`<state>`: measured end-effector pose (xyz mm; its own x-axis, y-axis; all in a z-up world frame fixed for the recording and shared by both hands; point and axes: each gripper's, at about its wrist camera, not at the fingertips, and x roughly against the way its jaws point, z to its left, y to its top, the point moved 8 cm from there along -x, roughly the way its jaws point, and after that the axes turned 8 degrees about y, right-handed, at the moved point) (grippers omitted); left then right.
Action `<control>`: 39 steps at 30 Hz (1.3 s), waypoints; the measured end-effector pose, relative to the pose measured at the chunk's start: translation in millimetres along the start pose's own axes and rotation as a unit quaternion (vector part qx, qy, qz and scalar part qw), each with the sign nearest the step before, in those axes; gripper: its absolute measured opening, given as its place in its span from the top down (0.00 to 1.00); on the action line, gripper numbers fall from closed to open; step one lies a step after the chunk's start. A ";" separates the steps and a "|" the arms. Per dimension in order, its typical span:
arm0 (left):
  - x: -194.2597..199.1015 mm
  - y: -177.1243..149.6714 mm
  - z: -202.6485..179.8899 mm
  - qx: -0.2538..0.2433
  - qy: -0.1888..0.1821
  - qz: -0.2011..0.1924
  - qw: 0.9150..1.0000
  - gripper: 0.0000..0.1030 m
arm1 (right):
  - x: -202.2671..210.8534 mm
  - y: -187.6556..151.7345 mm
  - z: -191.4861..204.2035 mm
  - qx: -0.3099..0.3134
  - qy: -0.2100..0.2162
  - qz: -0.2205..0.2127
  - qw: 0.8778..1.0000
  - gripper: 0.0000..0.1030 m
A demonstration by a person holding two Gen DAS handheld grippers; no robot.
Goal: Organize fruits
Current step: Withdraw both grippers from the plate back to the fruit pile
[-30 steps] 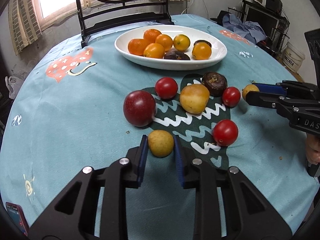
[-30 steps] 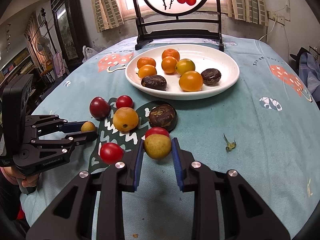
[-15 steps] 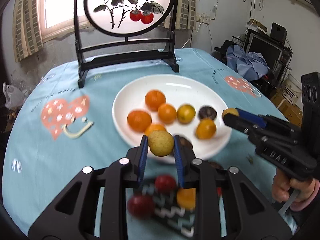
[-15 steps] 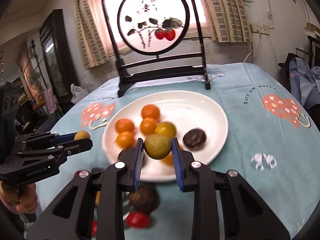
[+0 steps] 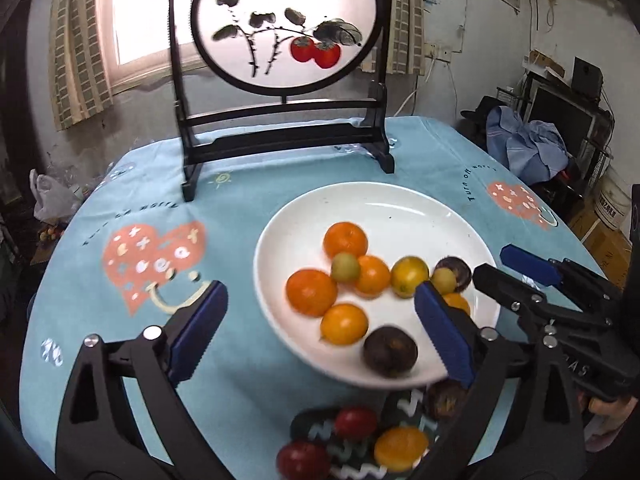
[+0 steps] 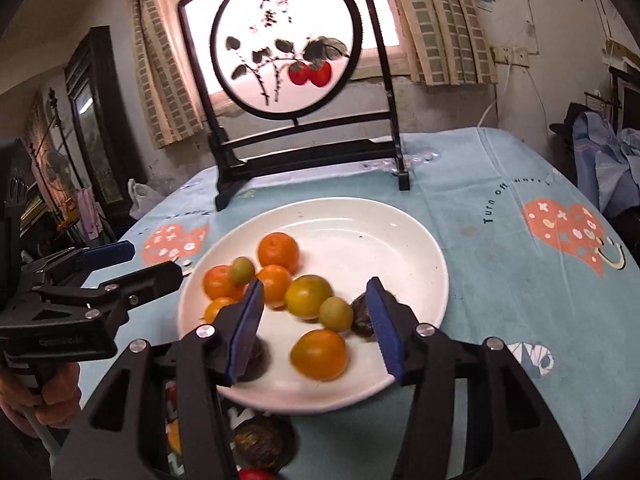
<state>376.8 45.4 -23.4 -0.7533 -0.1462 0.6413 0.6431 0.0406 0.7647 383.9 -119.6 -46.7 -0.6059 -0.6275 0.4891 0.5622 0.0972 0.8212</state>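
Note:
A white plate (image 5: pixel 304 212) (image 6: pixel 400 236) holds several oranges, two dark fruits and two small yellow-green fruits (image 5: pixel 345 267) (image 5: pixel 443 279); the same two show in the right wrist view (image 6: pixel 241 271) (image 6: pixel 335 313). My left gripper (image 5: pixel 320 324) is wide open and empty above the plate's near edge. My right gripper (image 6: pixel 316 326) is wide open and empty over the plate; it also shows in the left wrist view (image 5: pixel 504 266). The left gripper shows at the left of the right wrist view (image 6: pixel 150 262).
Red tomatoes (image 5: pixel 355 422), a dark red fruit (image 5: pixel 302 460), an orange fruit (image 5: pixel 400 448) and a dark fruit (image 5: pixel 446 398) lie on the tablecloth in front of the plate. A black framed screen (image 5: pixel 288 40) stands behind the plate.
Both grippers moved from the cloth up over the plate, opened wide and let go of their small yellow-green fruits, which now lie blurred among the oranges on the plate.

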 end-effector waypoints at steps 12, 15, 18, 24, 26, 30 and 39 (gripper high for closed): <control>36.0 -101.6 46.4 0.053 0.020 0.034 0.998 0.02 | 26.5 -74.0 26.1 0.002 0.008 0.066 0.998 0.43; 36.8 -109.5 45.8 0.052 0.025 0.039 0.998 0.02 | 28.8 -77.4 26.2 0.002 0.000 0.072 0.997 0.43; 40.1 -109.1 42.6 0.037 0.039 0.028 0.998 0.02 | 32.9 -76.9 24.5 0.004 -0.011 0.064 0.998 0.43; 43.3 -107.4 39.1 0.025 0.048 0.022 0.998 0.02 | 27.2 -85.9 29.8 -0.001 0.014 0.106 0.994 0.43; 42.4 -107.3 40.1 0.026 0.049 0.024 0.998 0.02 | 25.2 -90.6 33.1 0.019 0.004 0.119 0.993 0.43; 41.0 -107.3 42.9 0.033 0.049 0.028 0.998 0.02 | 20.9 -98.4 37.6 0.038 0.000 0.137 0.990 0.43; 40.3 -108.5 42.9 0.032 0.051 0.030 0.998 0.02 | 11.6 -108.6 37.8 0.061 -0.012 0.157 0.986 0.43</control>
<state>270.7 77.5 -77.8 -0.6938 -0.2409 0.6787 0.6739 0.1155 0.7298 294.5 -108.2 -119.1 -0.4263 -0.5335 0.7305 0.6533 0.3770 0.6566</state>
